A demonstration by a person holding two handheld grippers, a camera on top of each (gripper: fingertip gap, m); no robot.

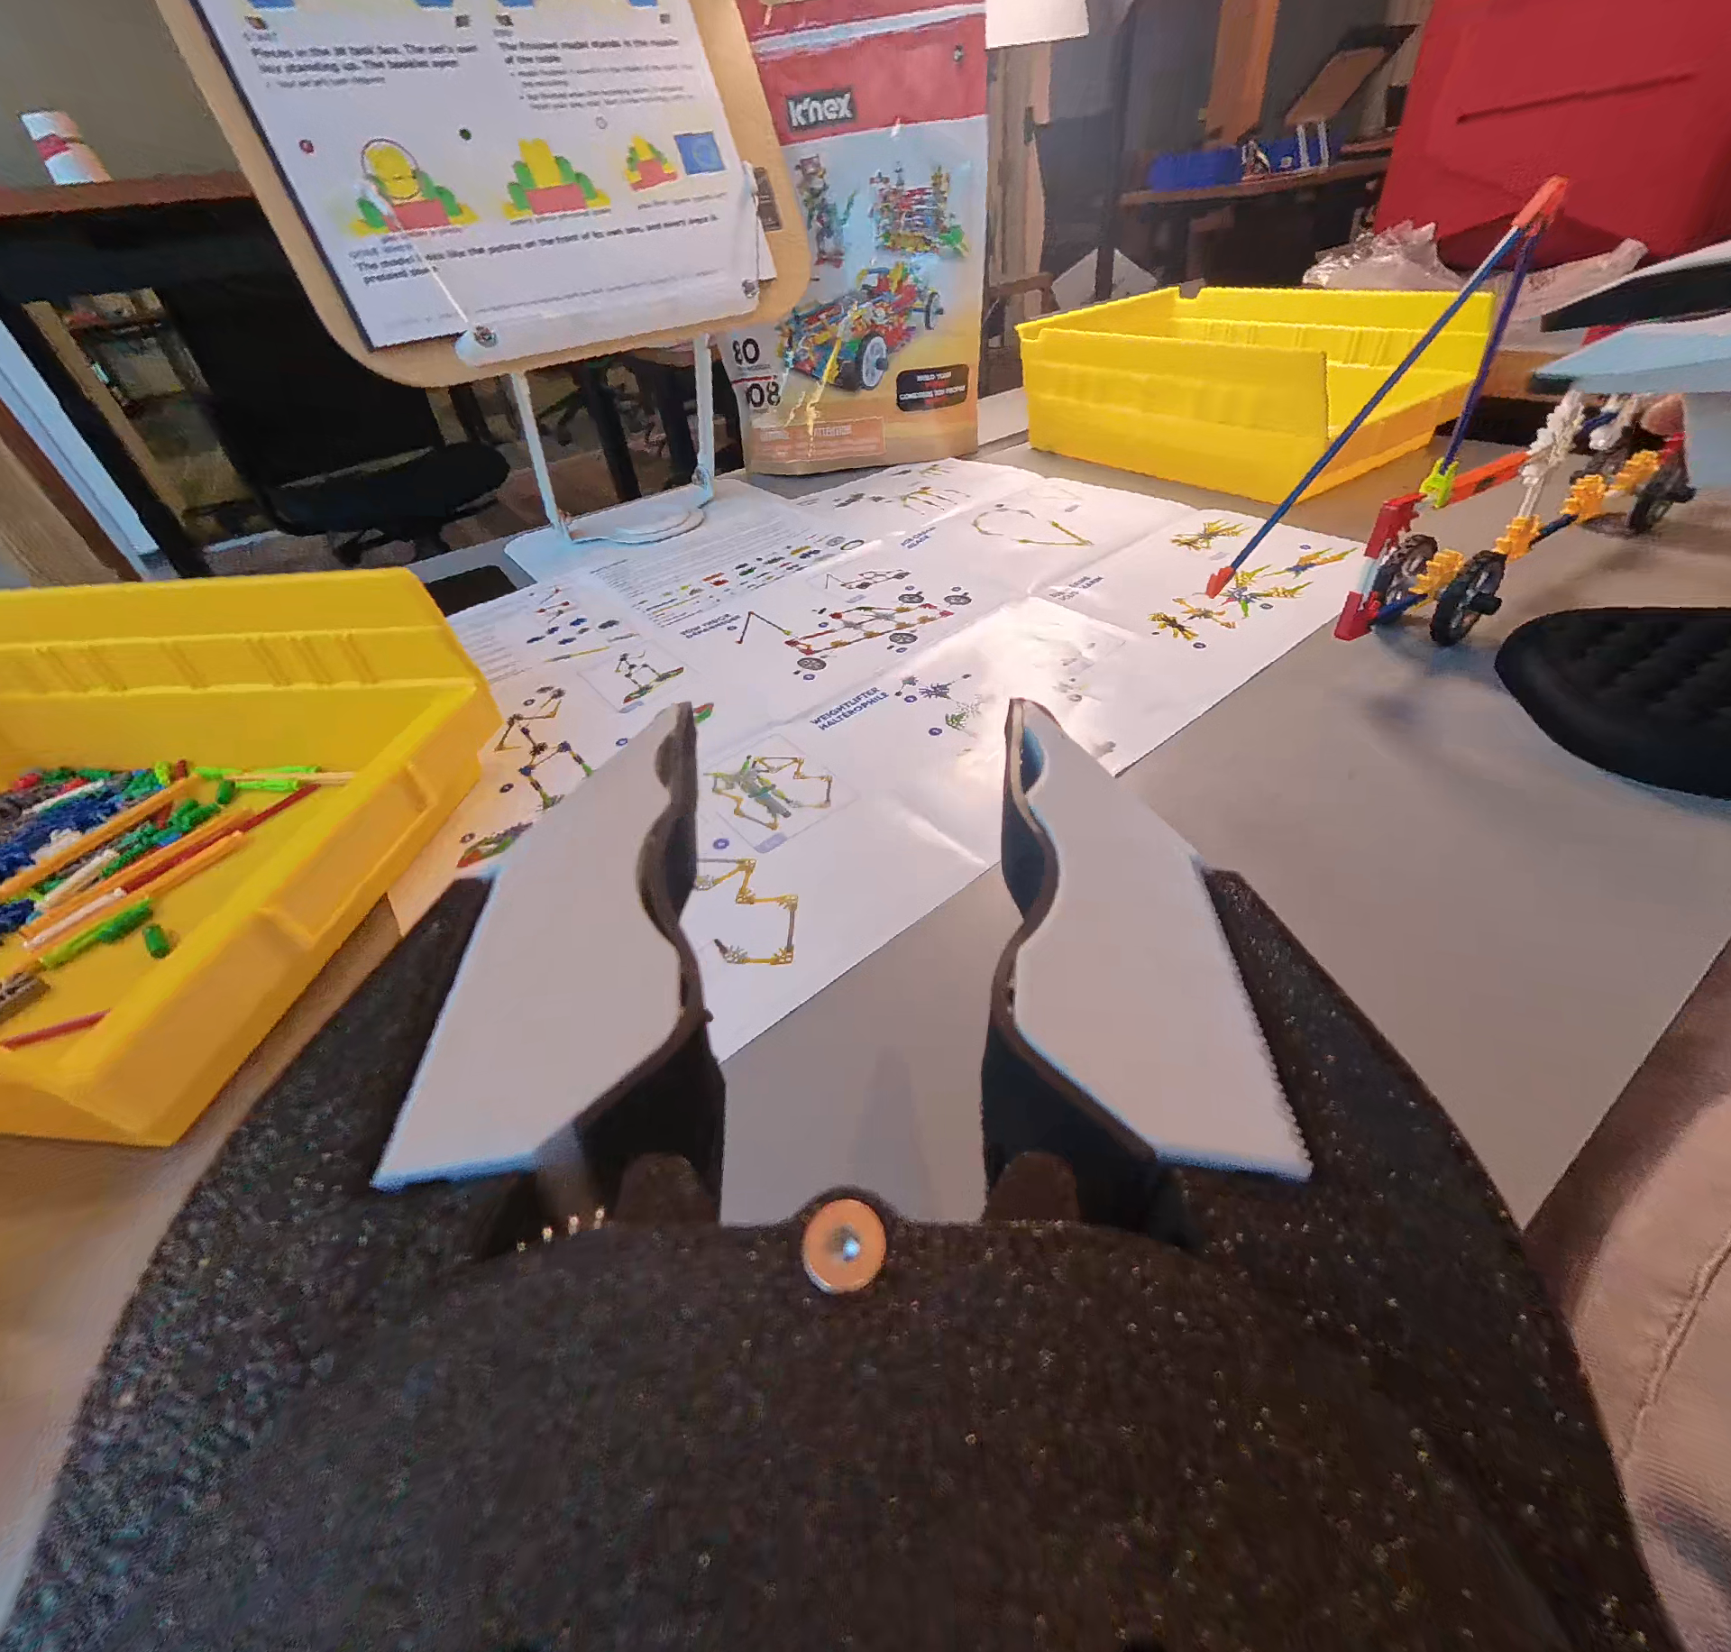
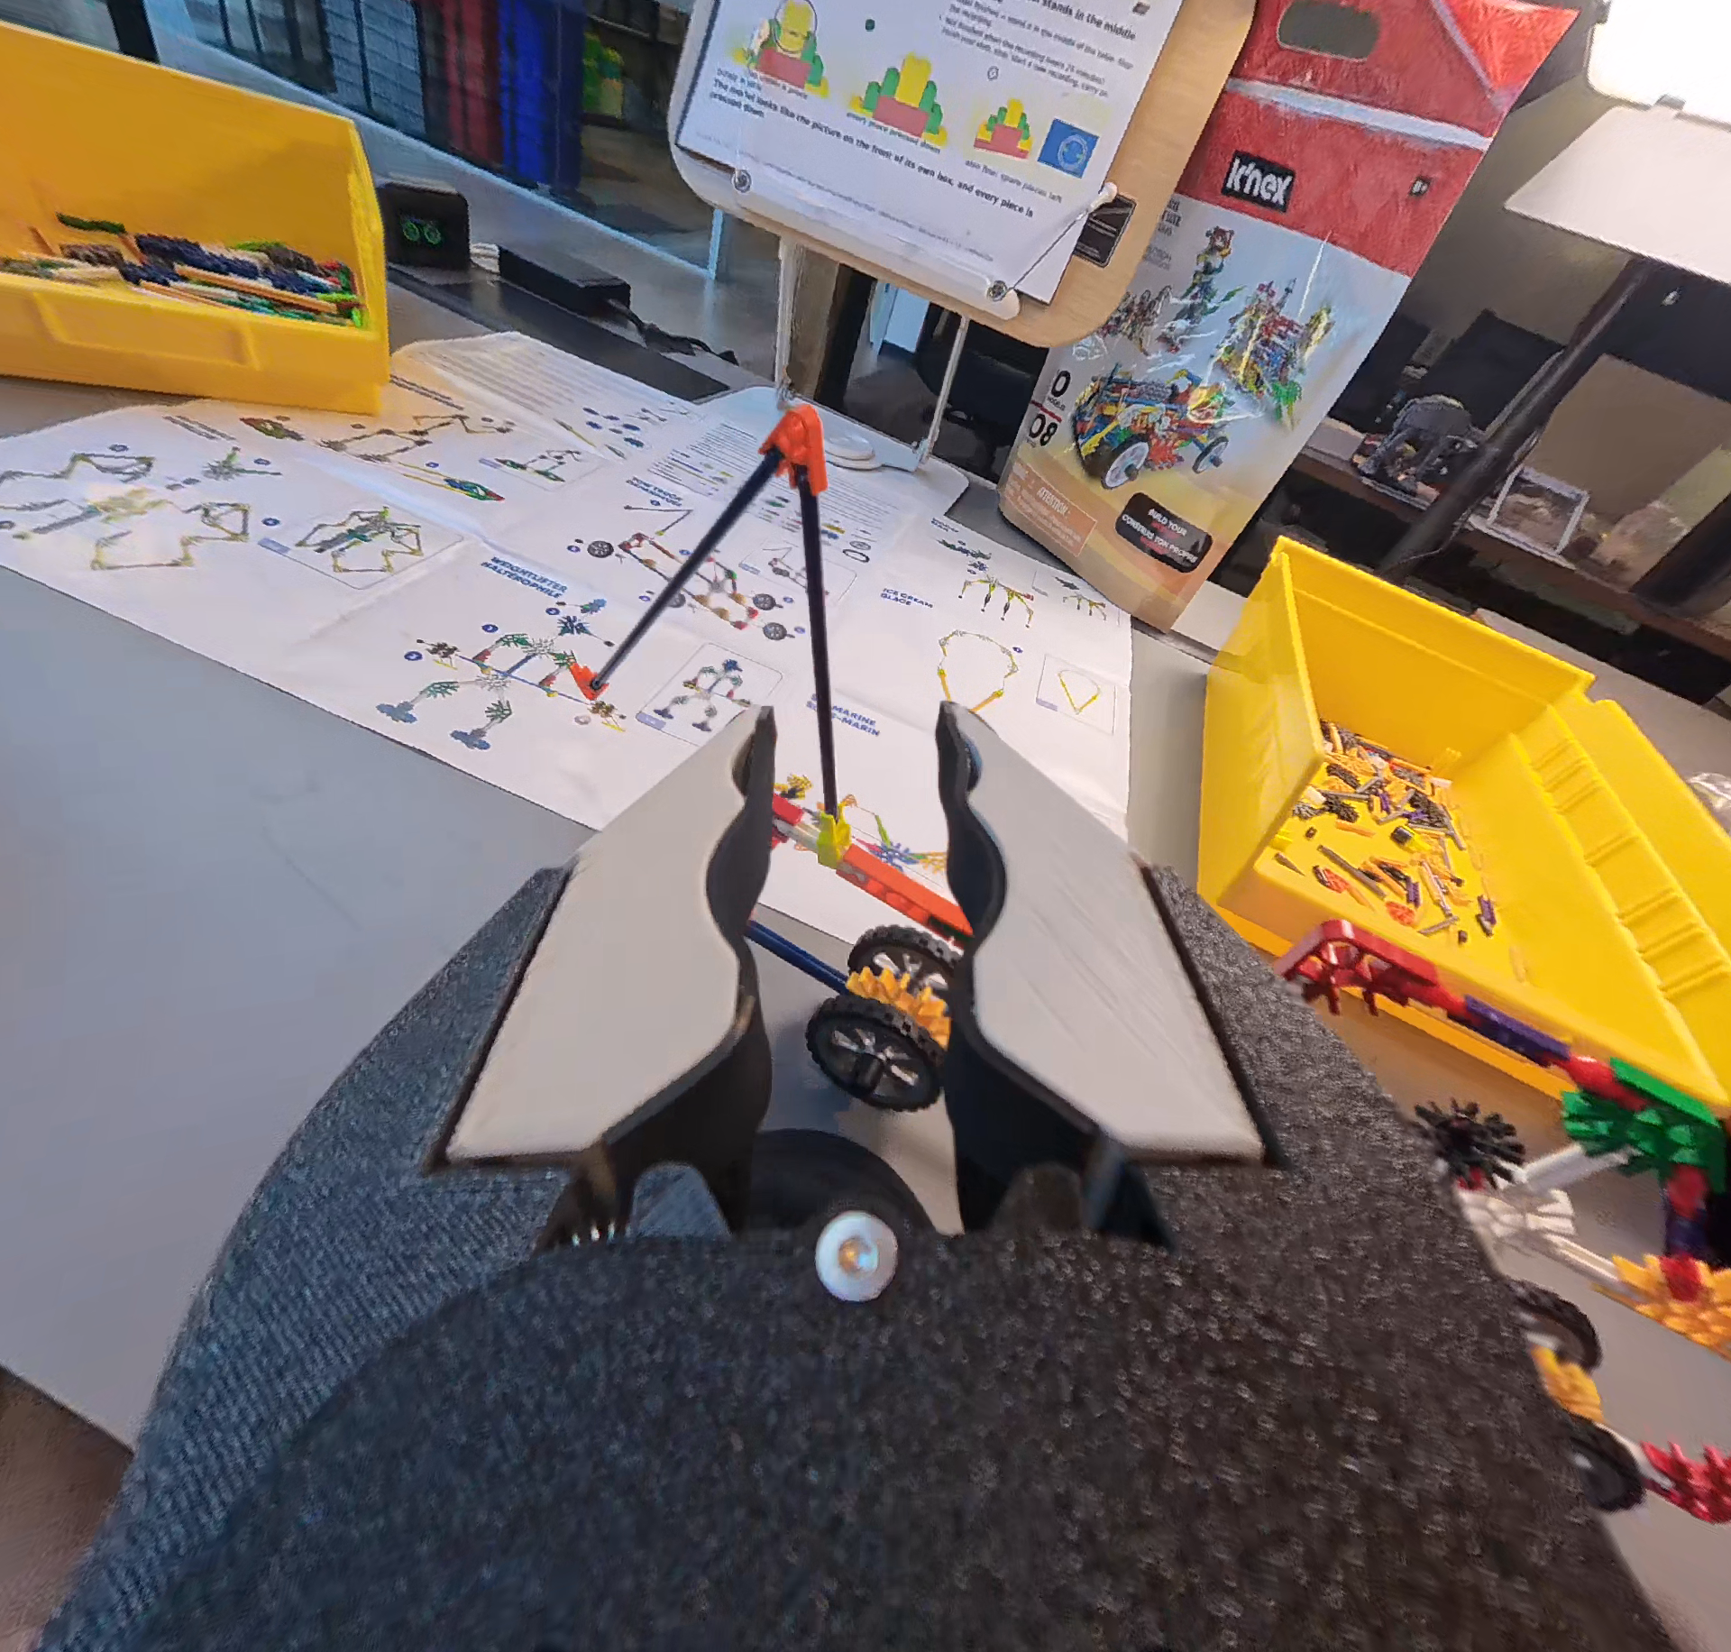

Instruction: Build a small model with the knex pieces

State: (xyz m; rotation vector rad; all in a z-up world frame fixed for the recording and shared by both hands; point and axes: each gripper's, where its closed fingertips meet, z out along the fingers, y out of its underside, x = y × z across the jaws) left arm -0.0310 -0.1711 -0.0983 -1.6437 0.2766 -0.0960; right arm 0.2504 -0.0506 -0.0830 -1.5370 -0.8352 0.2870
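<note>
Two grippers: we are holding the right gripper (image 2: 854, 726) spread and empty over the wheeled rod model (image 2: 876, 989), whose long blue rod (image 2: 820, 642) is rising far-and-up between the fingers. We are hovering the left gripper (image 1: 852, 717), also spread, above the instruction sheet (image 1: 937, 670), well left of the model; grey table (image 1: 1358, 857) is lying open between the yellow bins (image 1: 1218, 370).

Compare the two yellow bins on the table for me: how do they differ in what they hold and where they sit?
The left bin holds mostly long rods, orange, green, blue and white, piled together. The right bin holds small short pieces, mostly orange, black and purple, scattered over its floor. The left bin sits beside the instruction sheet, nearer the left gripper; the right bin sits past the sheet's other end, beside the right gripper. Both are open yellow plastic.
</note>
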